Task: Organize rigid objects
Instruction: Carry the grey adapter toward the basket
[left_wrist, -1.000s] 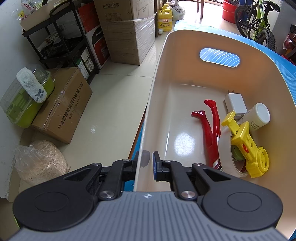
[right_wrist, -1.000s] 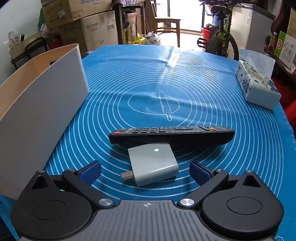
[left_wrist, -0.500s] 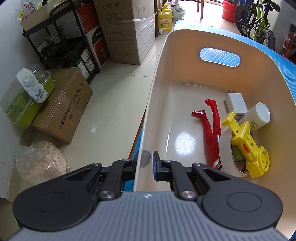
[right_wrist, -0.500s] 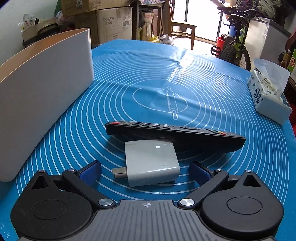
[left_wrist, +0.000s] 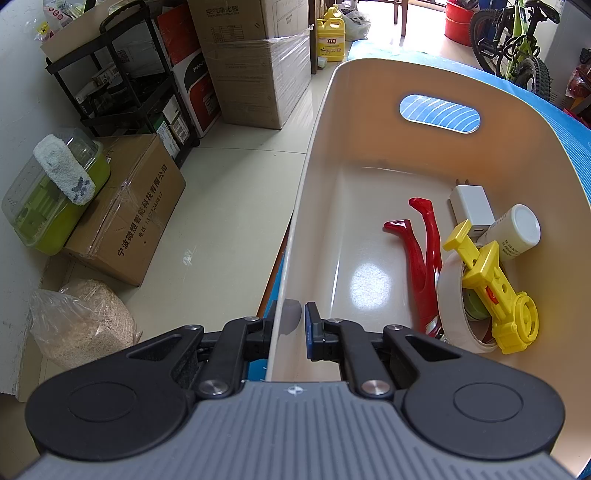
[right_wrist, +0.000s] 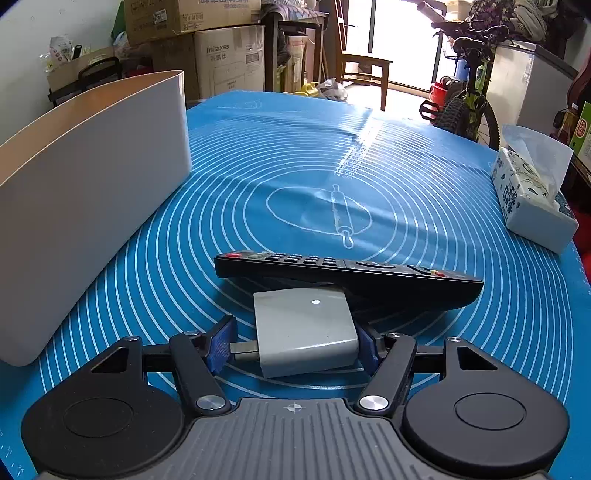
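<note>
The grey charger block (right_wrist: 306, 330) lies flat on the blue baking mat (right_wrist: 369, 166) covering the counter, its metal plug pointing left. The right claw (right_wrist: 291, 345) has narrowed around it: the right blue pad (right_wrist: 365, 347) presses the block's right side, and the left pad (right_wrist: 221, 343) sits at the tip of the plug, though whether it actually touches cannot be told. Just behind the block, and touching it, a black remote control (right_wrist: 347, 275) lies crosswise, its red button at the left end. To the left stands the white bin (right_wrist: 92, 192), its long outer wall facing the claw. At the mat's right edge rests a tissue pack (right_wrist: 532, 199), well apart from the remote.

The left claw (left_wrist: 290, 326) is clamped on the near wall of the bin (left_wrist: 321, 155), one finger outside and the blue-padded finger (left_wrist: 312, 328) inside. Inside, toward the right wall, lie a red figure's legs (left_wrist: 421, 243), a white plug adapter (left_wrist: 471, 208), a white capped bottle (left_wrist: 517, 230), a roll of tape (left_wrist: 452, 295) and a yellow plastic toy (left_wrist: 495, 291) resting across the roll. Beyond the bin, on the floor, stand cardboard boxes (left_wrist: 129, 206) and a green container (left_wrist: 51, 195).
</note>
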